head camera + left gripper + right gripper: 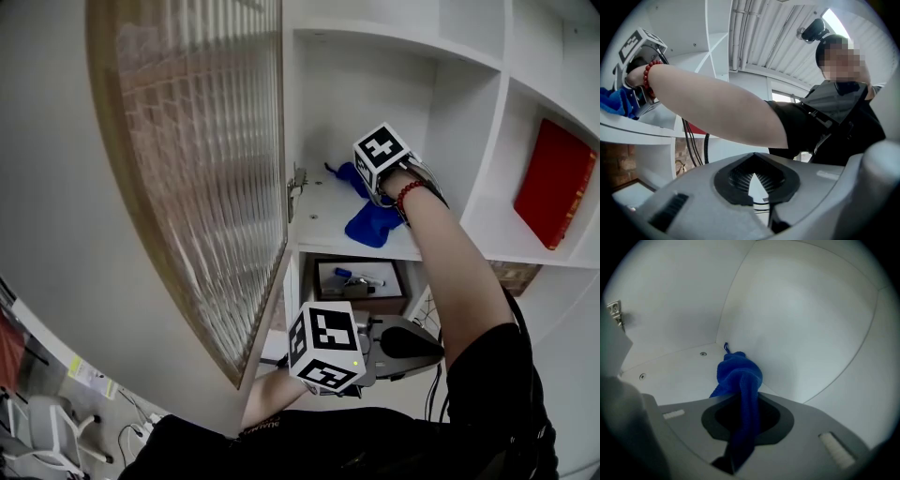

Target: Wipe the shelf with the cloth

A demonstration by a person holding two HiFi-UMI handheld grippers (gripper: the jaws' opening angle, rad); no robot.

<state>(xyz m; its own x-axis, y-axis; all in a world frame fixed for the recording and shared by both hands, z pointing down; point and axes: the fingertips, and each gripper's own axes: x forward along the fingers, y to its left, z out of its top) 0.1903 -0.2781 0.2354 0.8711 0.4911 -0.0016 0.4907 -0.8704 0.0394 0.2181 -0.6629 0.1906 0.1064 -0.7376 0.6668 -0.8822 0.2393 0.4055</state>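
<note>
A blue cloth (372,225) lies bunched on the white shelf (323,214) in the open middle compartment. My right gripper (371,193) reaches into that compartment with its marker cube on top. In the right gripper view my right gripper (743,425) is shut on a fold of the cloth (739,376), which hangs forward onto the shelf floor (670,371) near the back corner. My left gripper (427,347) hangs low in front of the unit, below the shelf. In the left gripper view my left gripper (754,187) is shut with nothing in it and looks up past the person's arm.
A ribbed glass door (216,169) with a wooden frame stands open at the left, its hinge (298,183) at the compartment's edge. A red book (555,183) leans in the right compartment. The lower compartment (361,279) holds small items. Cables (691,145) hang below the shelf.
</note>
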